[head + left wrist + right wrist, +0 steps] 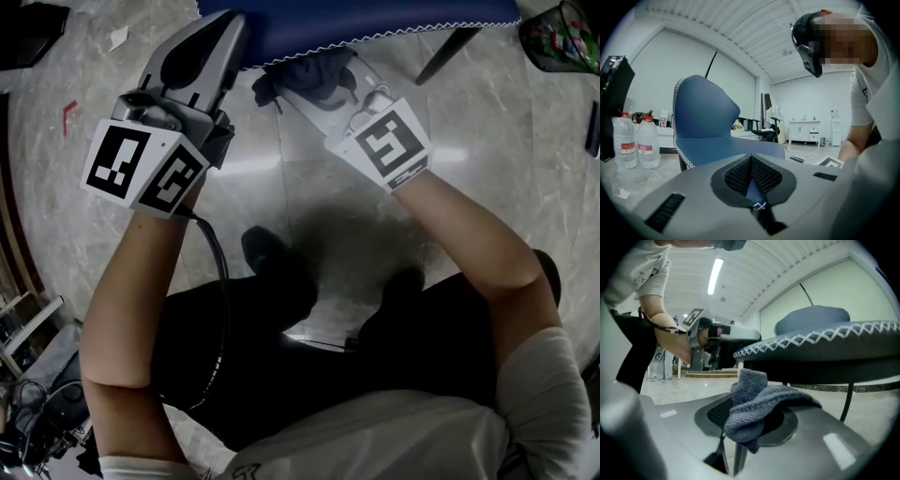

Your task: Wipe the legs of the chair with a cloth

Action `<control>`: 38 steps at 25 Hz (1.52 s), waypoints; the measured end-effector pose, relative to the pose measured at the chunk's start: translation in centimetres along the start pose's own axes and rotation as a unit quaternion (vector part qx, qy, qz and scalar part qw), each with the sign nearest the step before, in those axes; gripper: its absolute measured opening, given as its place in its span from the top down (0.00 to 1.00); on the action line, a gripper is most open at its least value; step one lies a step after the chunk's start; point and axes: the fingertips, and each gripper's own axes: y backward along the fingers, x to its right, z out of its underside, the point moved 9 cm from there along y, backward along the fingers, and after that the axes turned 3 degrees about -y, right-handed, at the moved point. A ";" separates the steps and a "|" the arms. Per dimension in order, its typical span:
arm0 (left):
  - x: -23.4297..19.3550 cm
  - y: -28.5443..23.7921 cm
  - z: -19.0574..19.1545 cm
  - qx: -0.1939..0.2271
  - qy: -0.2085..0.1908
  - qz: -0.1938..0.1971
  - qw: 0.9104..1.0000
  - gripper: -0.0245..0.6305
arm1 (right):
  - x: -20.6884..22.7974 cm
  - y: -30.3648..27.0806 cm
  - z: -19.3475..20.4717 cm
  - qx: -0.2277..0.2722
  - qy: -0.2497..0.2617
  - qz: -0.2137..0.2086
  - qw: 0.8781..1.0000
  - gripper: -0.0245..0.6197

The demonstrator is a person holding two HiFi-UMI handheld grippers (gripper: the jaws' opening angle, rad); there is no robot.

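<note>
The blue chair, with zigzag white stitching along its seat [375, 19], stands in front of me; its back [701, 112] shows in the left gripper view. A thin dark leg [448, 54] slants down at the right and also shows under the seat [847, 401]. My left gripper [232, 33] reaches the seat's near edge, and its jaws [752, 180] are closed with a blue sliver of the seat between the pads. The right gripper [323, 94] hangs just below the seat's underside [825, 357], shut on a bunched grey-blue cloth [759, 399] that drapes over its jaws. The cloth [309, 75] looks dark from above.
The floor is pale polished marble. Two water bottles [624, 143] stand left of the chair. A bin [562, 37] full of bits sits at the top right. A black office chair [768, 133] and a white cabinet [804, 131] stand far back. My shoes [267, 248] are below the grippers.
</note>
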 end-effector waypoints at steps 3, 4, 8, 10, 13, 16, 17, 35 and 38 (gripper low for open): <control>-0.1 -0.1 -0.1 -0.002 -0.004 0.008 1.000 0.95 | -0.4 -0.4 4.1 -0.016 -0.001 0.008 1.000 0.76; -0.2 -0.1 -0.1 -0.001 -0.004 0.010 1.000 0.95 | -0.4 -0.7 5.8 -0.035 -0.006 0.008 0.999 0.76; -0.3 0.0 0.3 0.006 0.003 0.023 1.000 0.95 | -0.1 -1.3 12.6 -0.128 -0.031 -0.003 0.991 0.75; -0.4 0.1 0.2 0.006 0.000 0.028 1.000 0.95 | 0.0 -2.0 15.1 -0.158 -0.044 -0.007 0.987 0.75; -0.5 0.2 0.1 0.007 -0.007 0.035 0.999 0.95 | 0.0 -3.0 18.1 -0.196 -0.061 -0.012 0.979 0.72; -0.5 0.3 0.0 0.009 -0.018 0.041 0.999 0.95 | 0.0 -3.6 20.0 -0.230 -0.075 -0.013 0.970 0.71; -0.4 0.3 0.0 0.009 -0.022 0.042 0.999 0.95 | 0.0 -3.8 20.5 -0.238 -0.076 -0.015 0.968 0.71; -0.3 0.1 -0.1 -0.013 -0.016 0.018 1.000 0.95 | 0.1 -0.9 1.0 -0.070 0.000 -0.017 0.997 0.74; -0.4 0.1 -0.1 -0.014 -0.011 0.015 1.000 0.95 | 0.2 -0.7 -1.6 -0.030 -0.012 -0.011 0.999 0.74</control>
